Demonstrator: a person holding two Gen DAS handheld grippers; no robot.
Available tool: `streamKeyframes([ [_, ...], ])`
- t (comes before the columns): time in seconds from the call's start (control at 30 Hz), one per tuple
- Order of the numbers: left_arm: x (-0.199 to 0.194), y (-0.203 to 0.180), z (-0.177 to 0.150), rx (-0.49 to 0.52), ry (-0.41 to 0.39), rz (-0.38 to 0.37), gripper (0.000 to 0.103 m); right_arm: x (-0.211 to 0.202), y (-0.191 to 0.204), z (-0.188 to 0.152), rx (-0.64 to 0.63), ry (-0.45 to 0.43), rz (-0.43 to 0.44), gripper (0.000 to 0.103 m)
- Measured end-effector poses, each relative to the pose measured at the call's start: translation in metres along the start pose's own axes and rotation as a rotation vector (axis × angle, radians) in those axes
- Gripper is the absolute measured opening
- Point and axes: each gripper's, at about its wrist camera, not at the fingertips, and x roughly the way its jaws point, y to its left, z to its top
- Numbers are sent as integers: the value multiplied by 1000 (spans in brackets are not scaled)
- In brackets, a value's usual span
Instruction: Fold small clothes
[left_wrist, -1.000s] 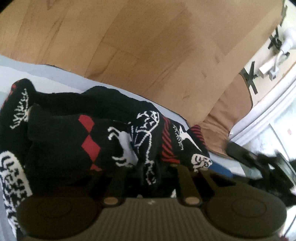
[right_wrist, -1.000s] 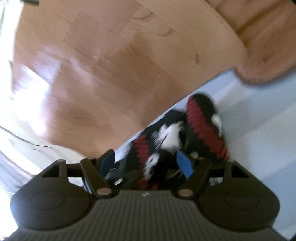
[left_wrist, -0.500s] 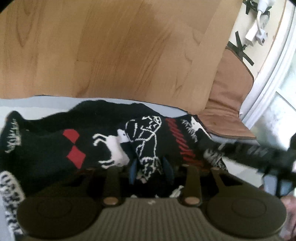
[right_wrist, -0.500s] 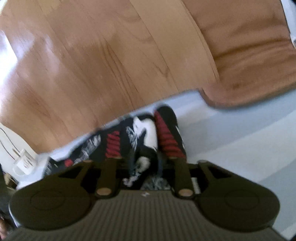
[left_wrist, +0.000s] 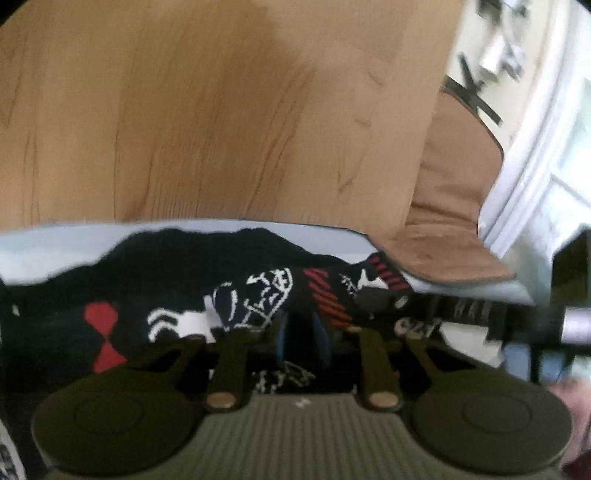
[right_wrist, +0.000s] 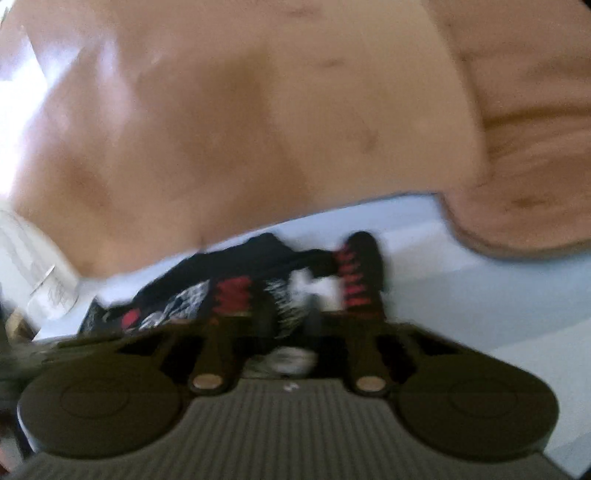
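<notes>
Left gripper (left_wrist: 300, 332): blue-padded fingers pinched on black knitted garment with red and white patterns (left_wrist: 255, 299). Right gripper (right_wrist: 291, 325): fingers likewise clamped on same garment (right_wrist: 295, 284). Garment bunched on pale blue-grey cloth surface (right_wrist: 461, 295), above wooden floor (left_wrist: 221, 110). Blurred.

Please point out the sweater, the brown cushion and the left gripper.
sweater (left_wrist: 99, 325): left wrist view, on its red diamond pattern.
brown cushion (left_wrist: 454, 206): left wrist view, on its top surface.
left gripper (left_wrist: 299, 332): left wrist view, between its fingertips, closed on the sweater.
</notes>
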Motion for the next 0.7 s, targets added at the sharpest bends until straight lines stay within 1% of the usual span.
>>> streamKeyframes([
  [0.03, 1, -3, 1, 5, 0, 6, 19, 0, -13, 2, 81, -1, 27, 0],
  [0.07, 1, -5, 0, 20, -5, 14, 19, 0, -22, 2, 136, 2, 50, 0],
  [0.13, 0, -13, -1, 45, -13, 35, 19, -1, -31, 2, 195, 5, 84, 0],
  [0.17, -2, -14, -1, 46, -8, 40, 20, -3, -30, 1, 194, 3, 85, 0],
  [0.2, -8, -16, 0, 38, 6, 45, 26, -5, -28, 1, 181, -3, 78, 1],
  [0.23, -18, -16, 1, 25, 21, 48, 36, -8, -25, 0, 167, -15, 68, 2],
  [0.27, -34, -14, 0, 19, 20, 48, 42, -14, -27, 1, 148, -30, 56, 6],
  [0.3, -58, -13, -5, 27, -1, 60, 49, -22, -25, -2, 127, -46, 46, 15],
  [0.33, -76, -9, -10, 47, -20, 71, 50, -36, -25, -6, 114, -65, 38, 26],
  [0.37, -98, -5, -19, 71, -31, 76, 50, -53, -25, -10, 103, -85, 43, 49],
  [0.4, -123, 0, -33, 87, -26, 82, 52, -70, -26, -16, 92, -101, 60, 54],
  [0.43, -142, 5, -46, 89, -10, 91, 55, -90, -28, -22, 74, -110, 80, 54],
  [0.47, -158, 10, -58, 86, 6, 93, 56, -105, -28, -27, 53, -100, 96, 54],
  [0.53, -194, 21, -92, 58, 49, 92, 58, -135, -32, -42, 21, -52, 117, 54],
  [0.63, -228, 28, -134, -20, 93, 98, 59, -166, -34, -70, -11, 28, 131, 54],
  [0.7, -244, 27, -161, -73, 110, 96, 59, -185, -37, -92, -17, 81, 146, 54],
])
